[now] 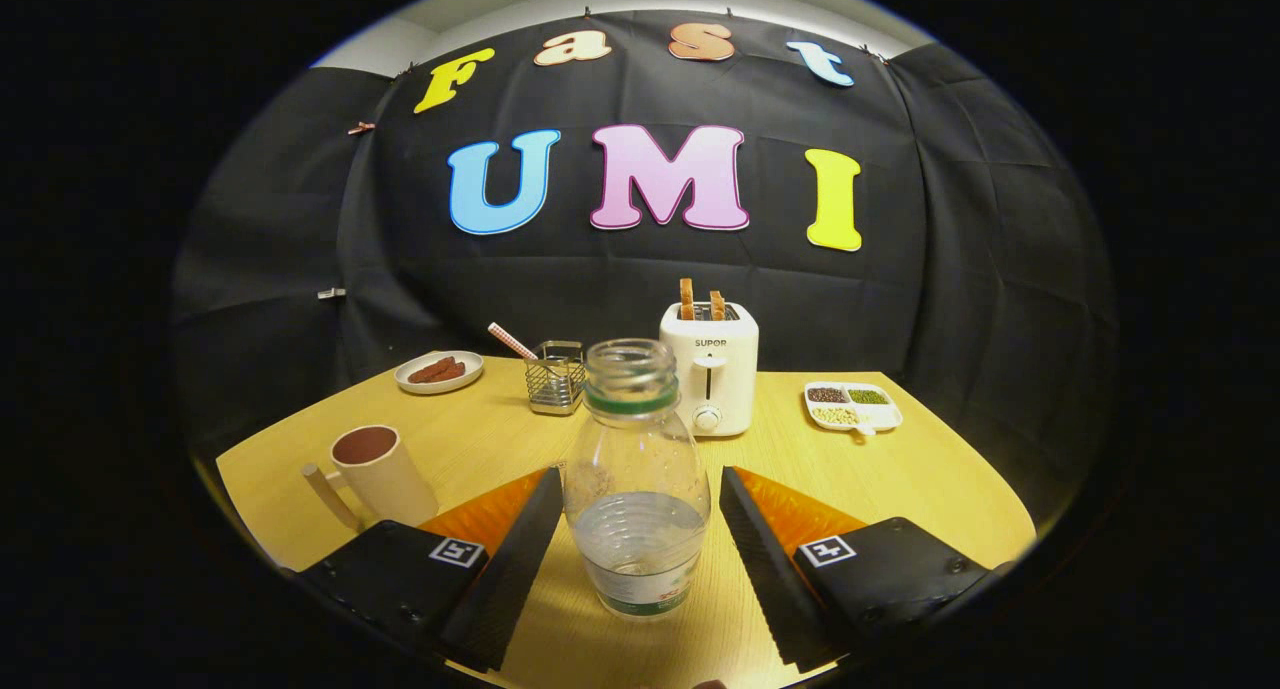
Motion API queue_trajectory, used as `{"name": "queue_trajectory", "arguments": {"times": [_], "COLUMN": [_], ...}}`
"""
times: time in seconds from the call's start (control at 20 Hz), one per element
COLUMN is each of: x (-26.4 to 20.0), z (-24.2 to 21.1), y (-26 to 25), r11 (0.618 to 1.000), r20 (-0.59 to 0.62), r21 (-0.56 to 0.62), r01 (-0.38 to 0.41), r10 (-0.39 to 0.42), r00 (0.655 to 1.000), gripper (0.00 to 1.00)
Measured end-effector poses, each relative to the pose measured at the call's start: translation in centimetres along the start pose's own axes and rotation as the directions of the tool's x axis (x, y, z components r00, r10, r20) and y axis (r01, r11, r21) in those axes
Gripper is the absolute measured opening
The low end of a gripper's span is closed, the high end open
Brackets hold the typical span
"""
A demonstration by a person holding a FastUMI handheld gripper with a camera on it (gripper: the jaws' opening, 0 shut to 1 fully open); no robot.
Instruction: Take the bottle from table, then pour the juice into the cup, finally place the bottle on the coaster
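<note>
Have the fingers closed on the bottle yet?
No, the hand-held gripper is open, its fingers either side of the bottle with gaps.

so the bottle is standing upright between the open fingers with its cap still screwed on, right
Not quite. The bottle does stand upright on the table between the fingers of the open gripper, neither finger touching it, but it has no cap: the gripper view shows its mouth open, with just a green ring around the neck.

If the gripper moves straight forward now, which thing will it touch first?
Most likely the bottle: it stands upright between the open fingers of the gripper, which do not touch it. The toaster stands farther behind.
</note>
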State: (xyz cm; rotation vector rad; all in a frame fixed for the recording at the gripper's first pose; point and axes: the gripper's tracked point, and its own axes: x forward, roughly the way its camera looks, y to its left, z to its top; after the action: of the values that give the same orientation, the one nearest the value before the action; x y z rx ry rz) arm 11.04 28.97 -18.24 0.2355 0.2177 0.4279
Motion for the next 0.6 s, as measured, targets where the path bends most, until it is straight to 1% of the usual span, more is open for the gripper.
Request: {"name": "queue_trajectory", "arguments": {"times": [0.15, 0.3, 0.35, 0.4, 0.45, 0.5, 0.6], "x": [0.8, 0.9, 1.1, 1.2, 1.3, 1.3, 1.3], "z": [-1.1, -0.7, -0.5, -0.5, -0.5, -0.5, -0.5], "y": [0.0, -0.2, -0.2, -0.1, 0.0, 0.0, -0.1], "r11": [1.000, 1.000, 1.000, 1.000, 1.000, 0.999, 0.999], "r20": [-0.006, 0.019, 0.031, 0.035, 0.038, 0.043, 0.039], "r21": [-0.008, -0.007, -0.011, -0.019, -0.025, -0.030, -0.031], "r01": [-0.006, -0.008, -0.009, -0.011, -0.016, -0.016, -0.018], "r10": [0.005, 0.008, 0.010, 0.012, 0.017, 0.018, 0.019], "r00": [1.000, 1.000, 0.999, 0.999, 0.999, 0.999, 0.999], "gripper": [0.98, 0.97, 0.95, 0.88, 0.84, 0.82, 0.82]}}
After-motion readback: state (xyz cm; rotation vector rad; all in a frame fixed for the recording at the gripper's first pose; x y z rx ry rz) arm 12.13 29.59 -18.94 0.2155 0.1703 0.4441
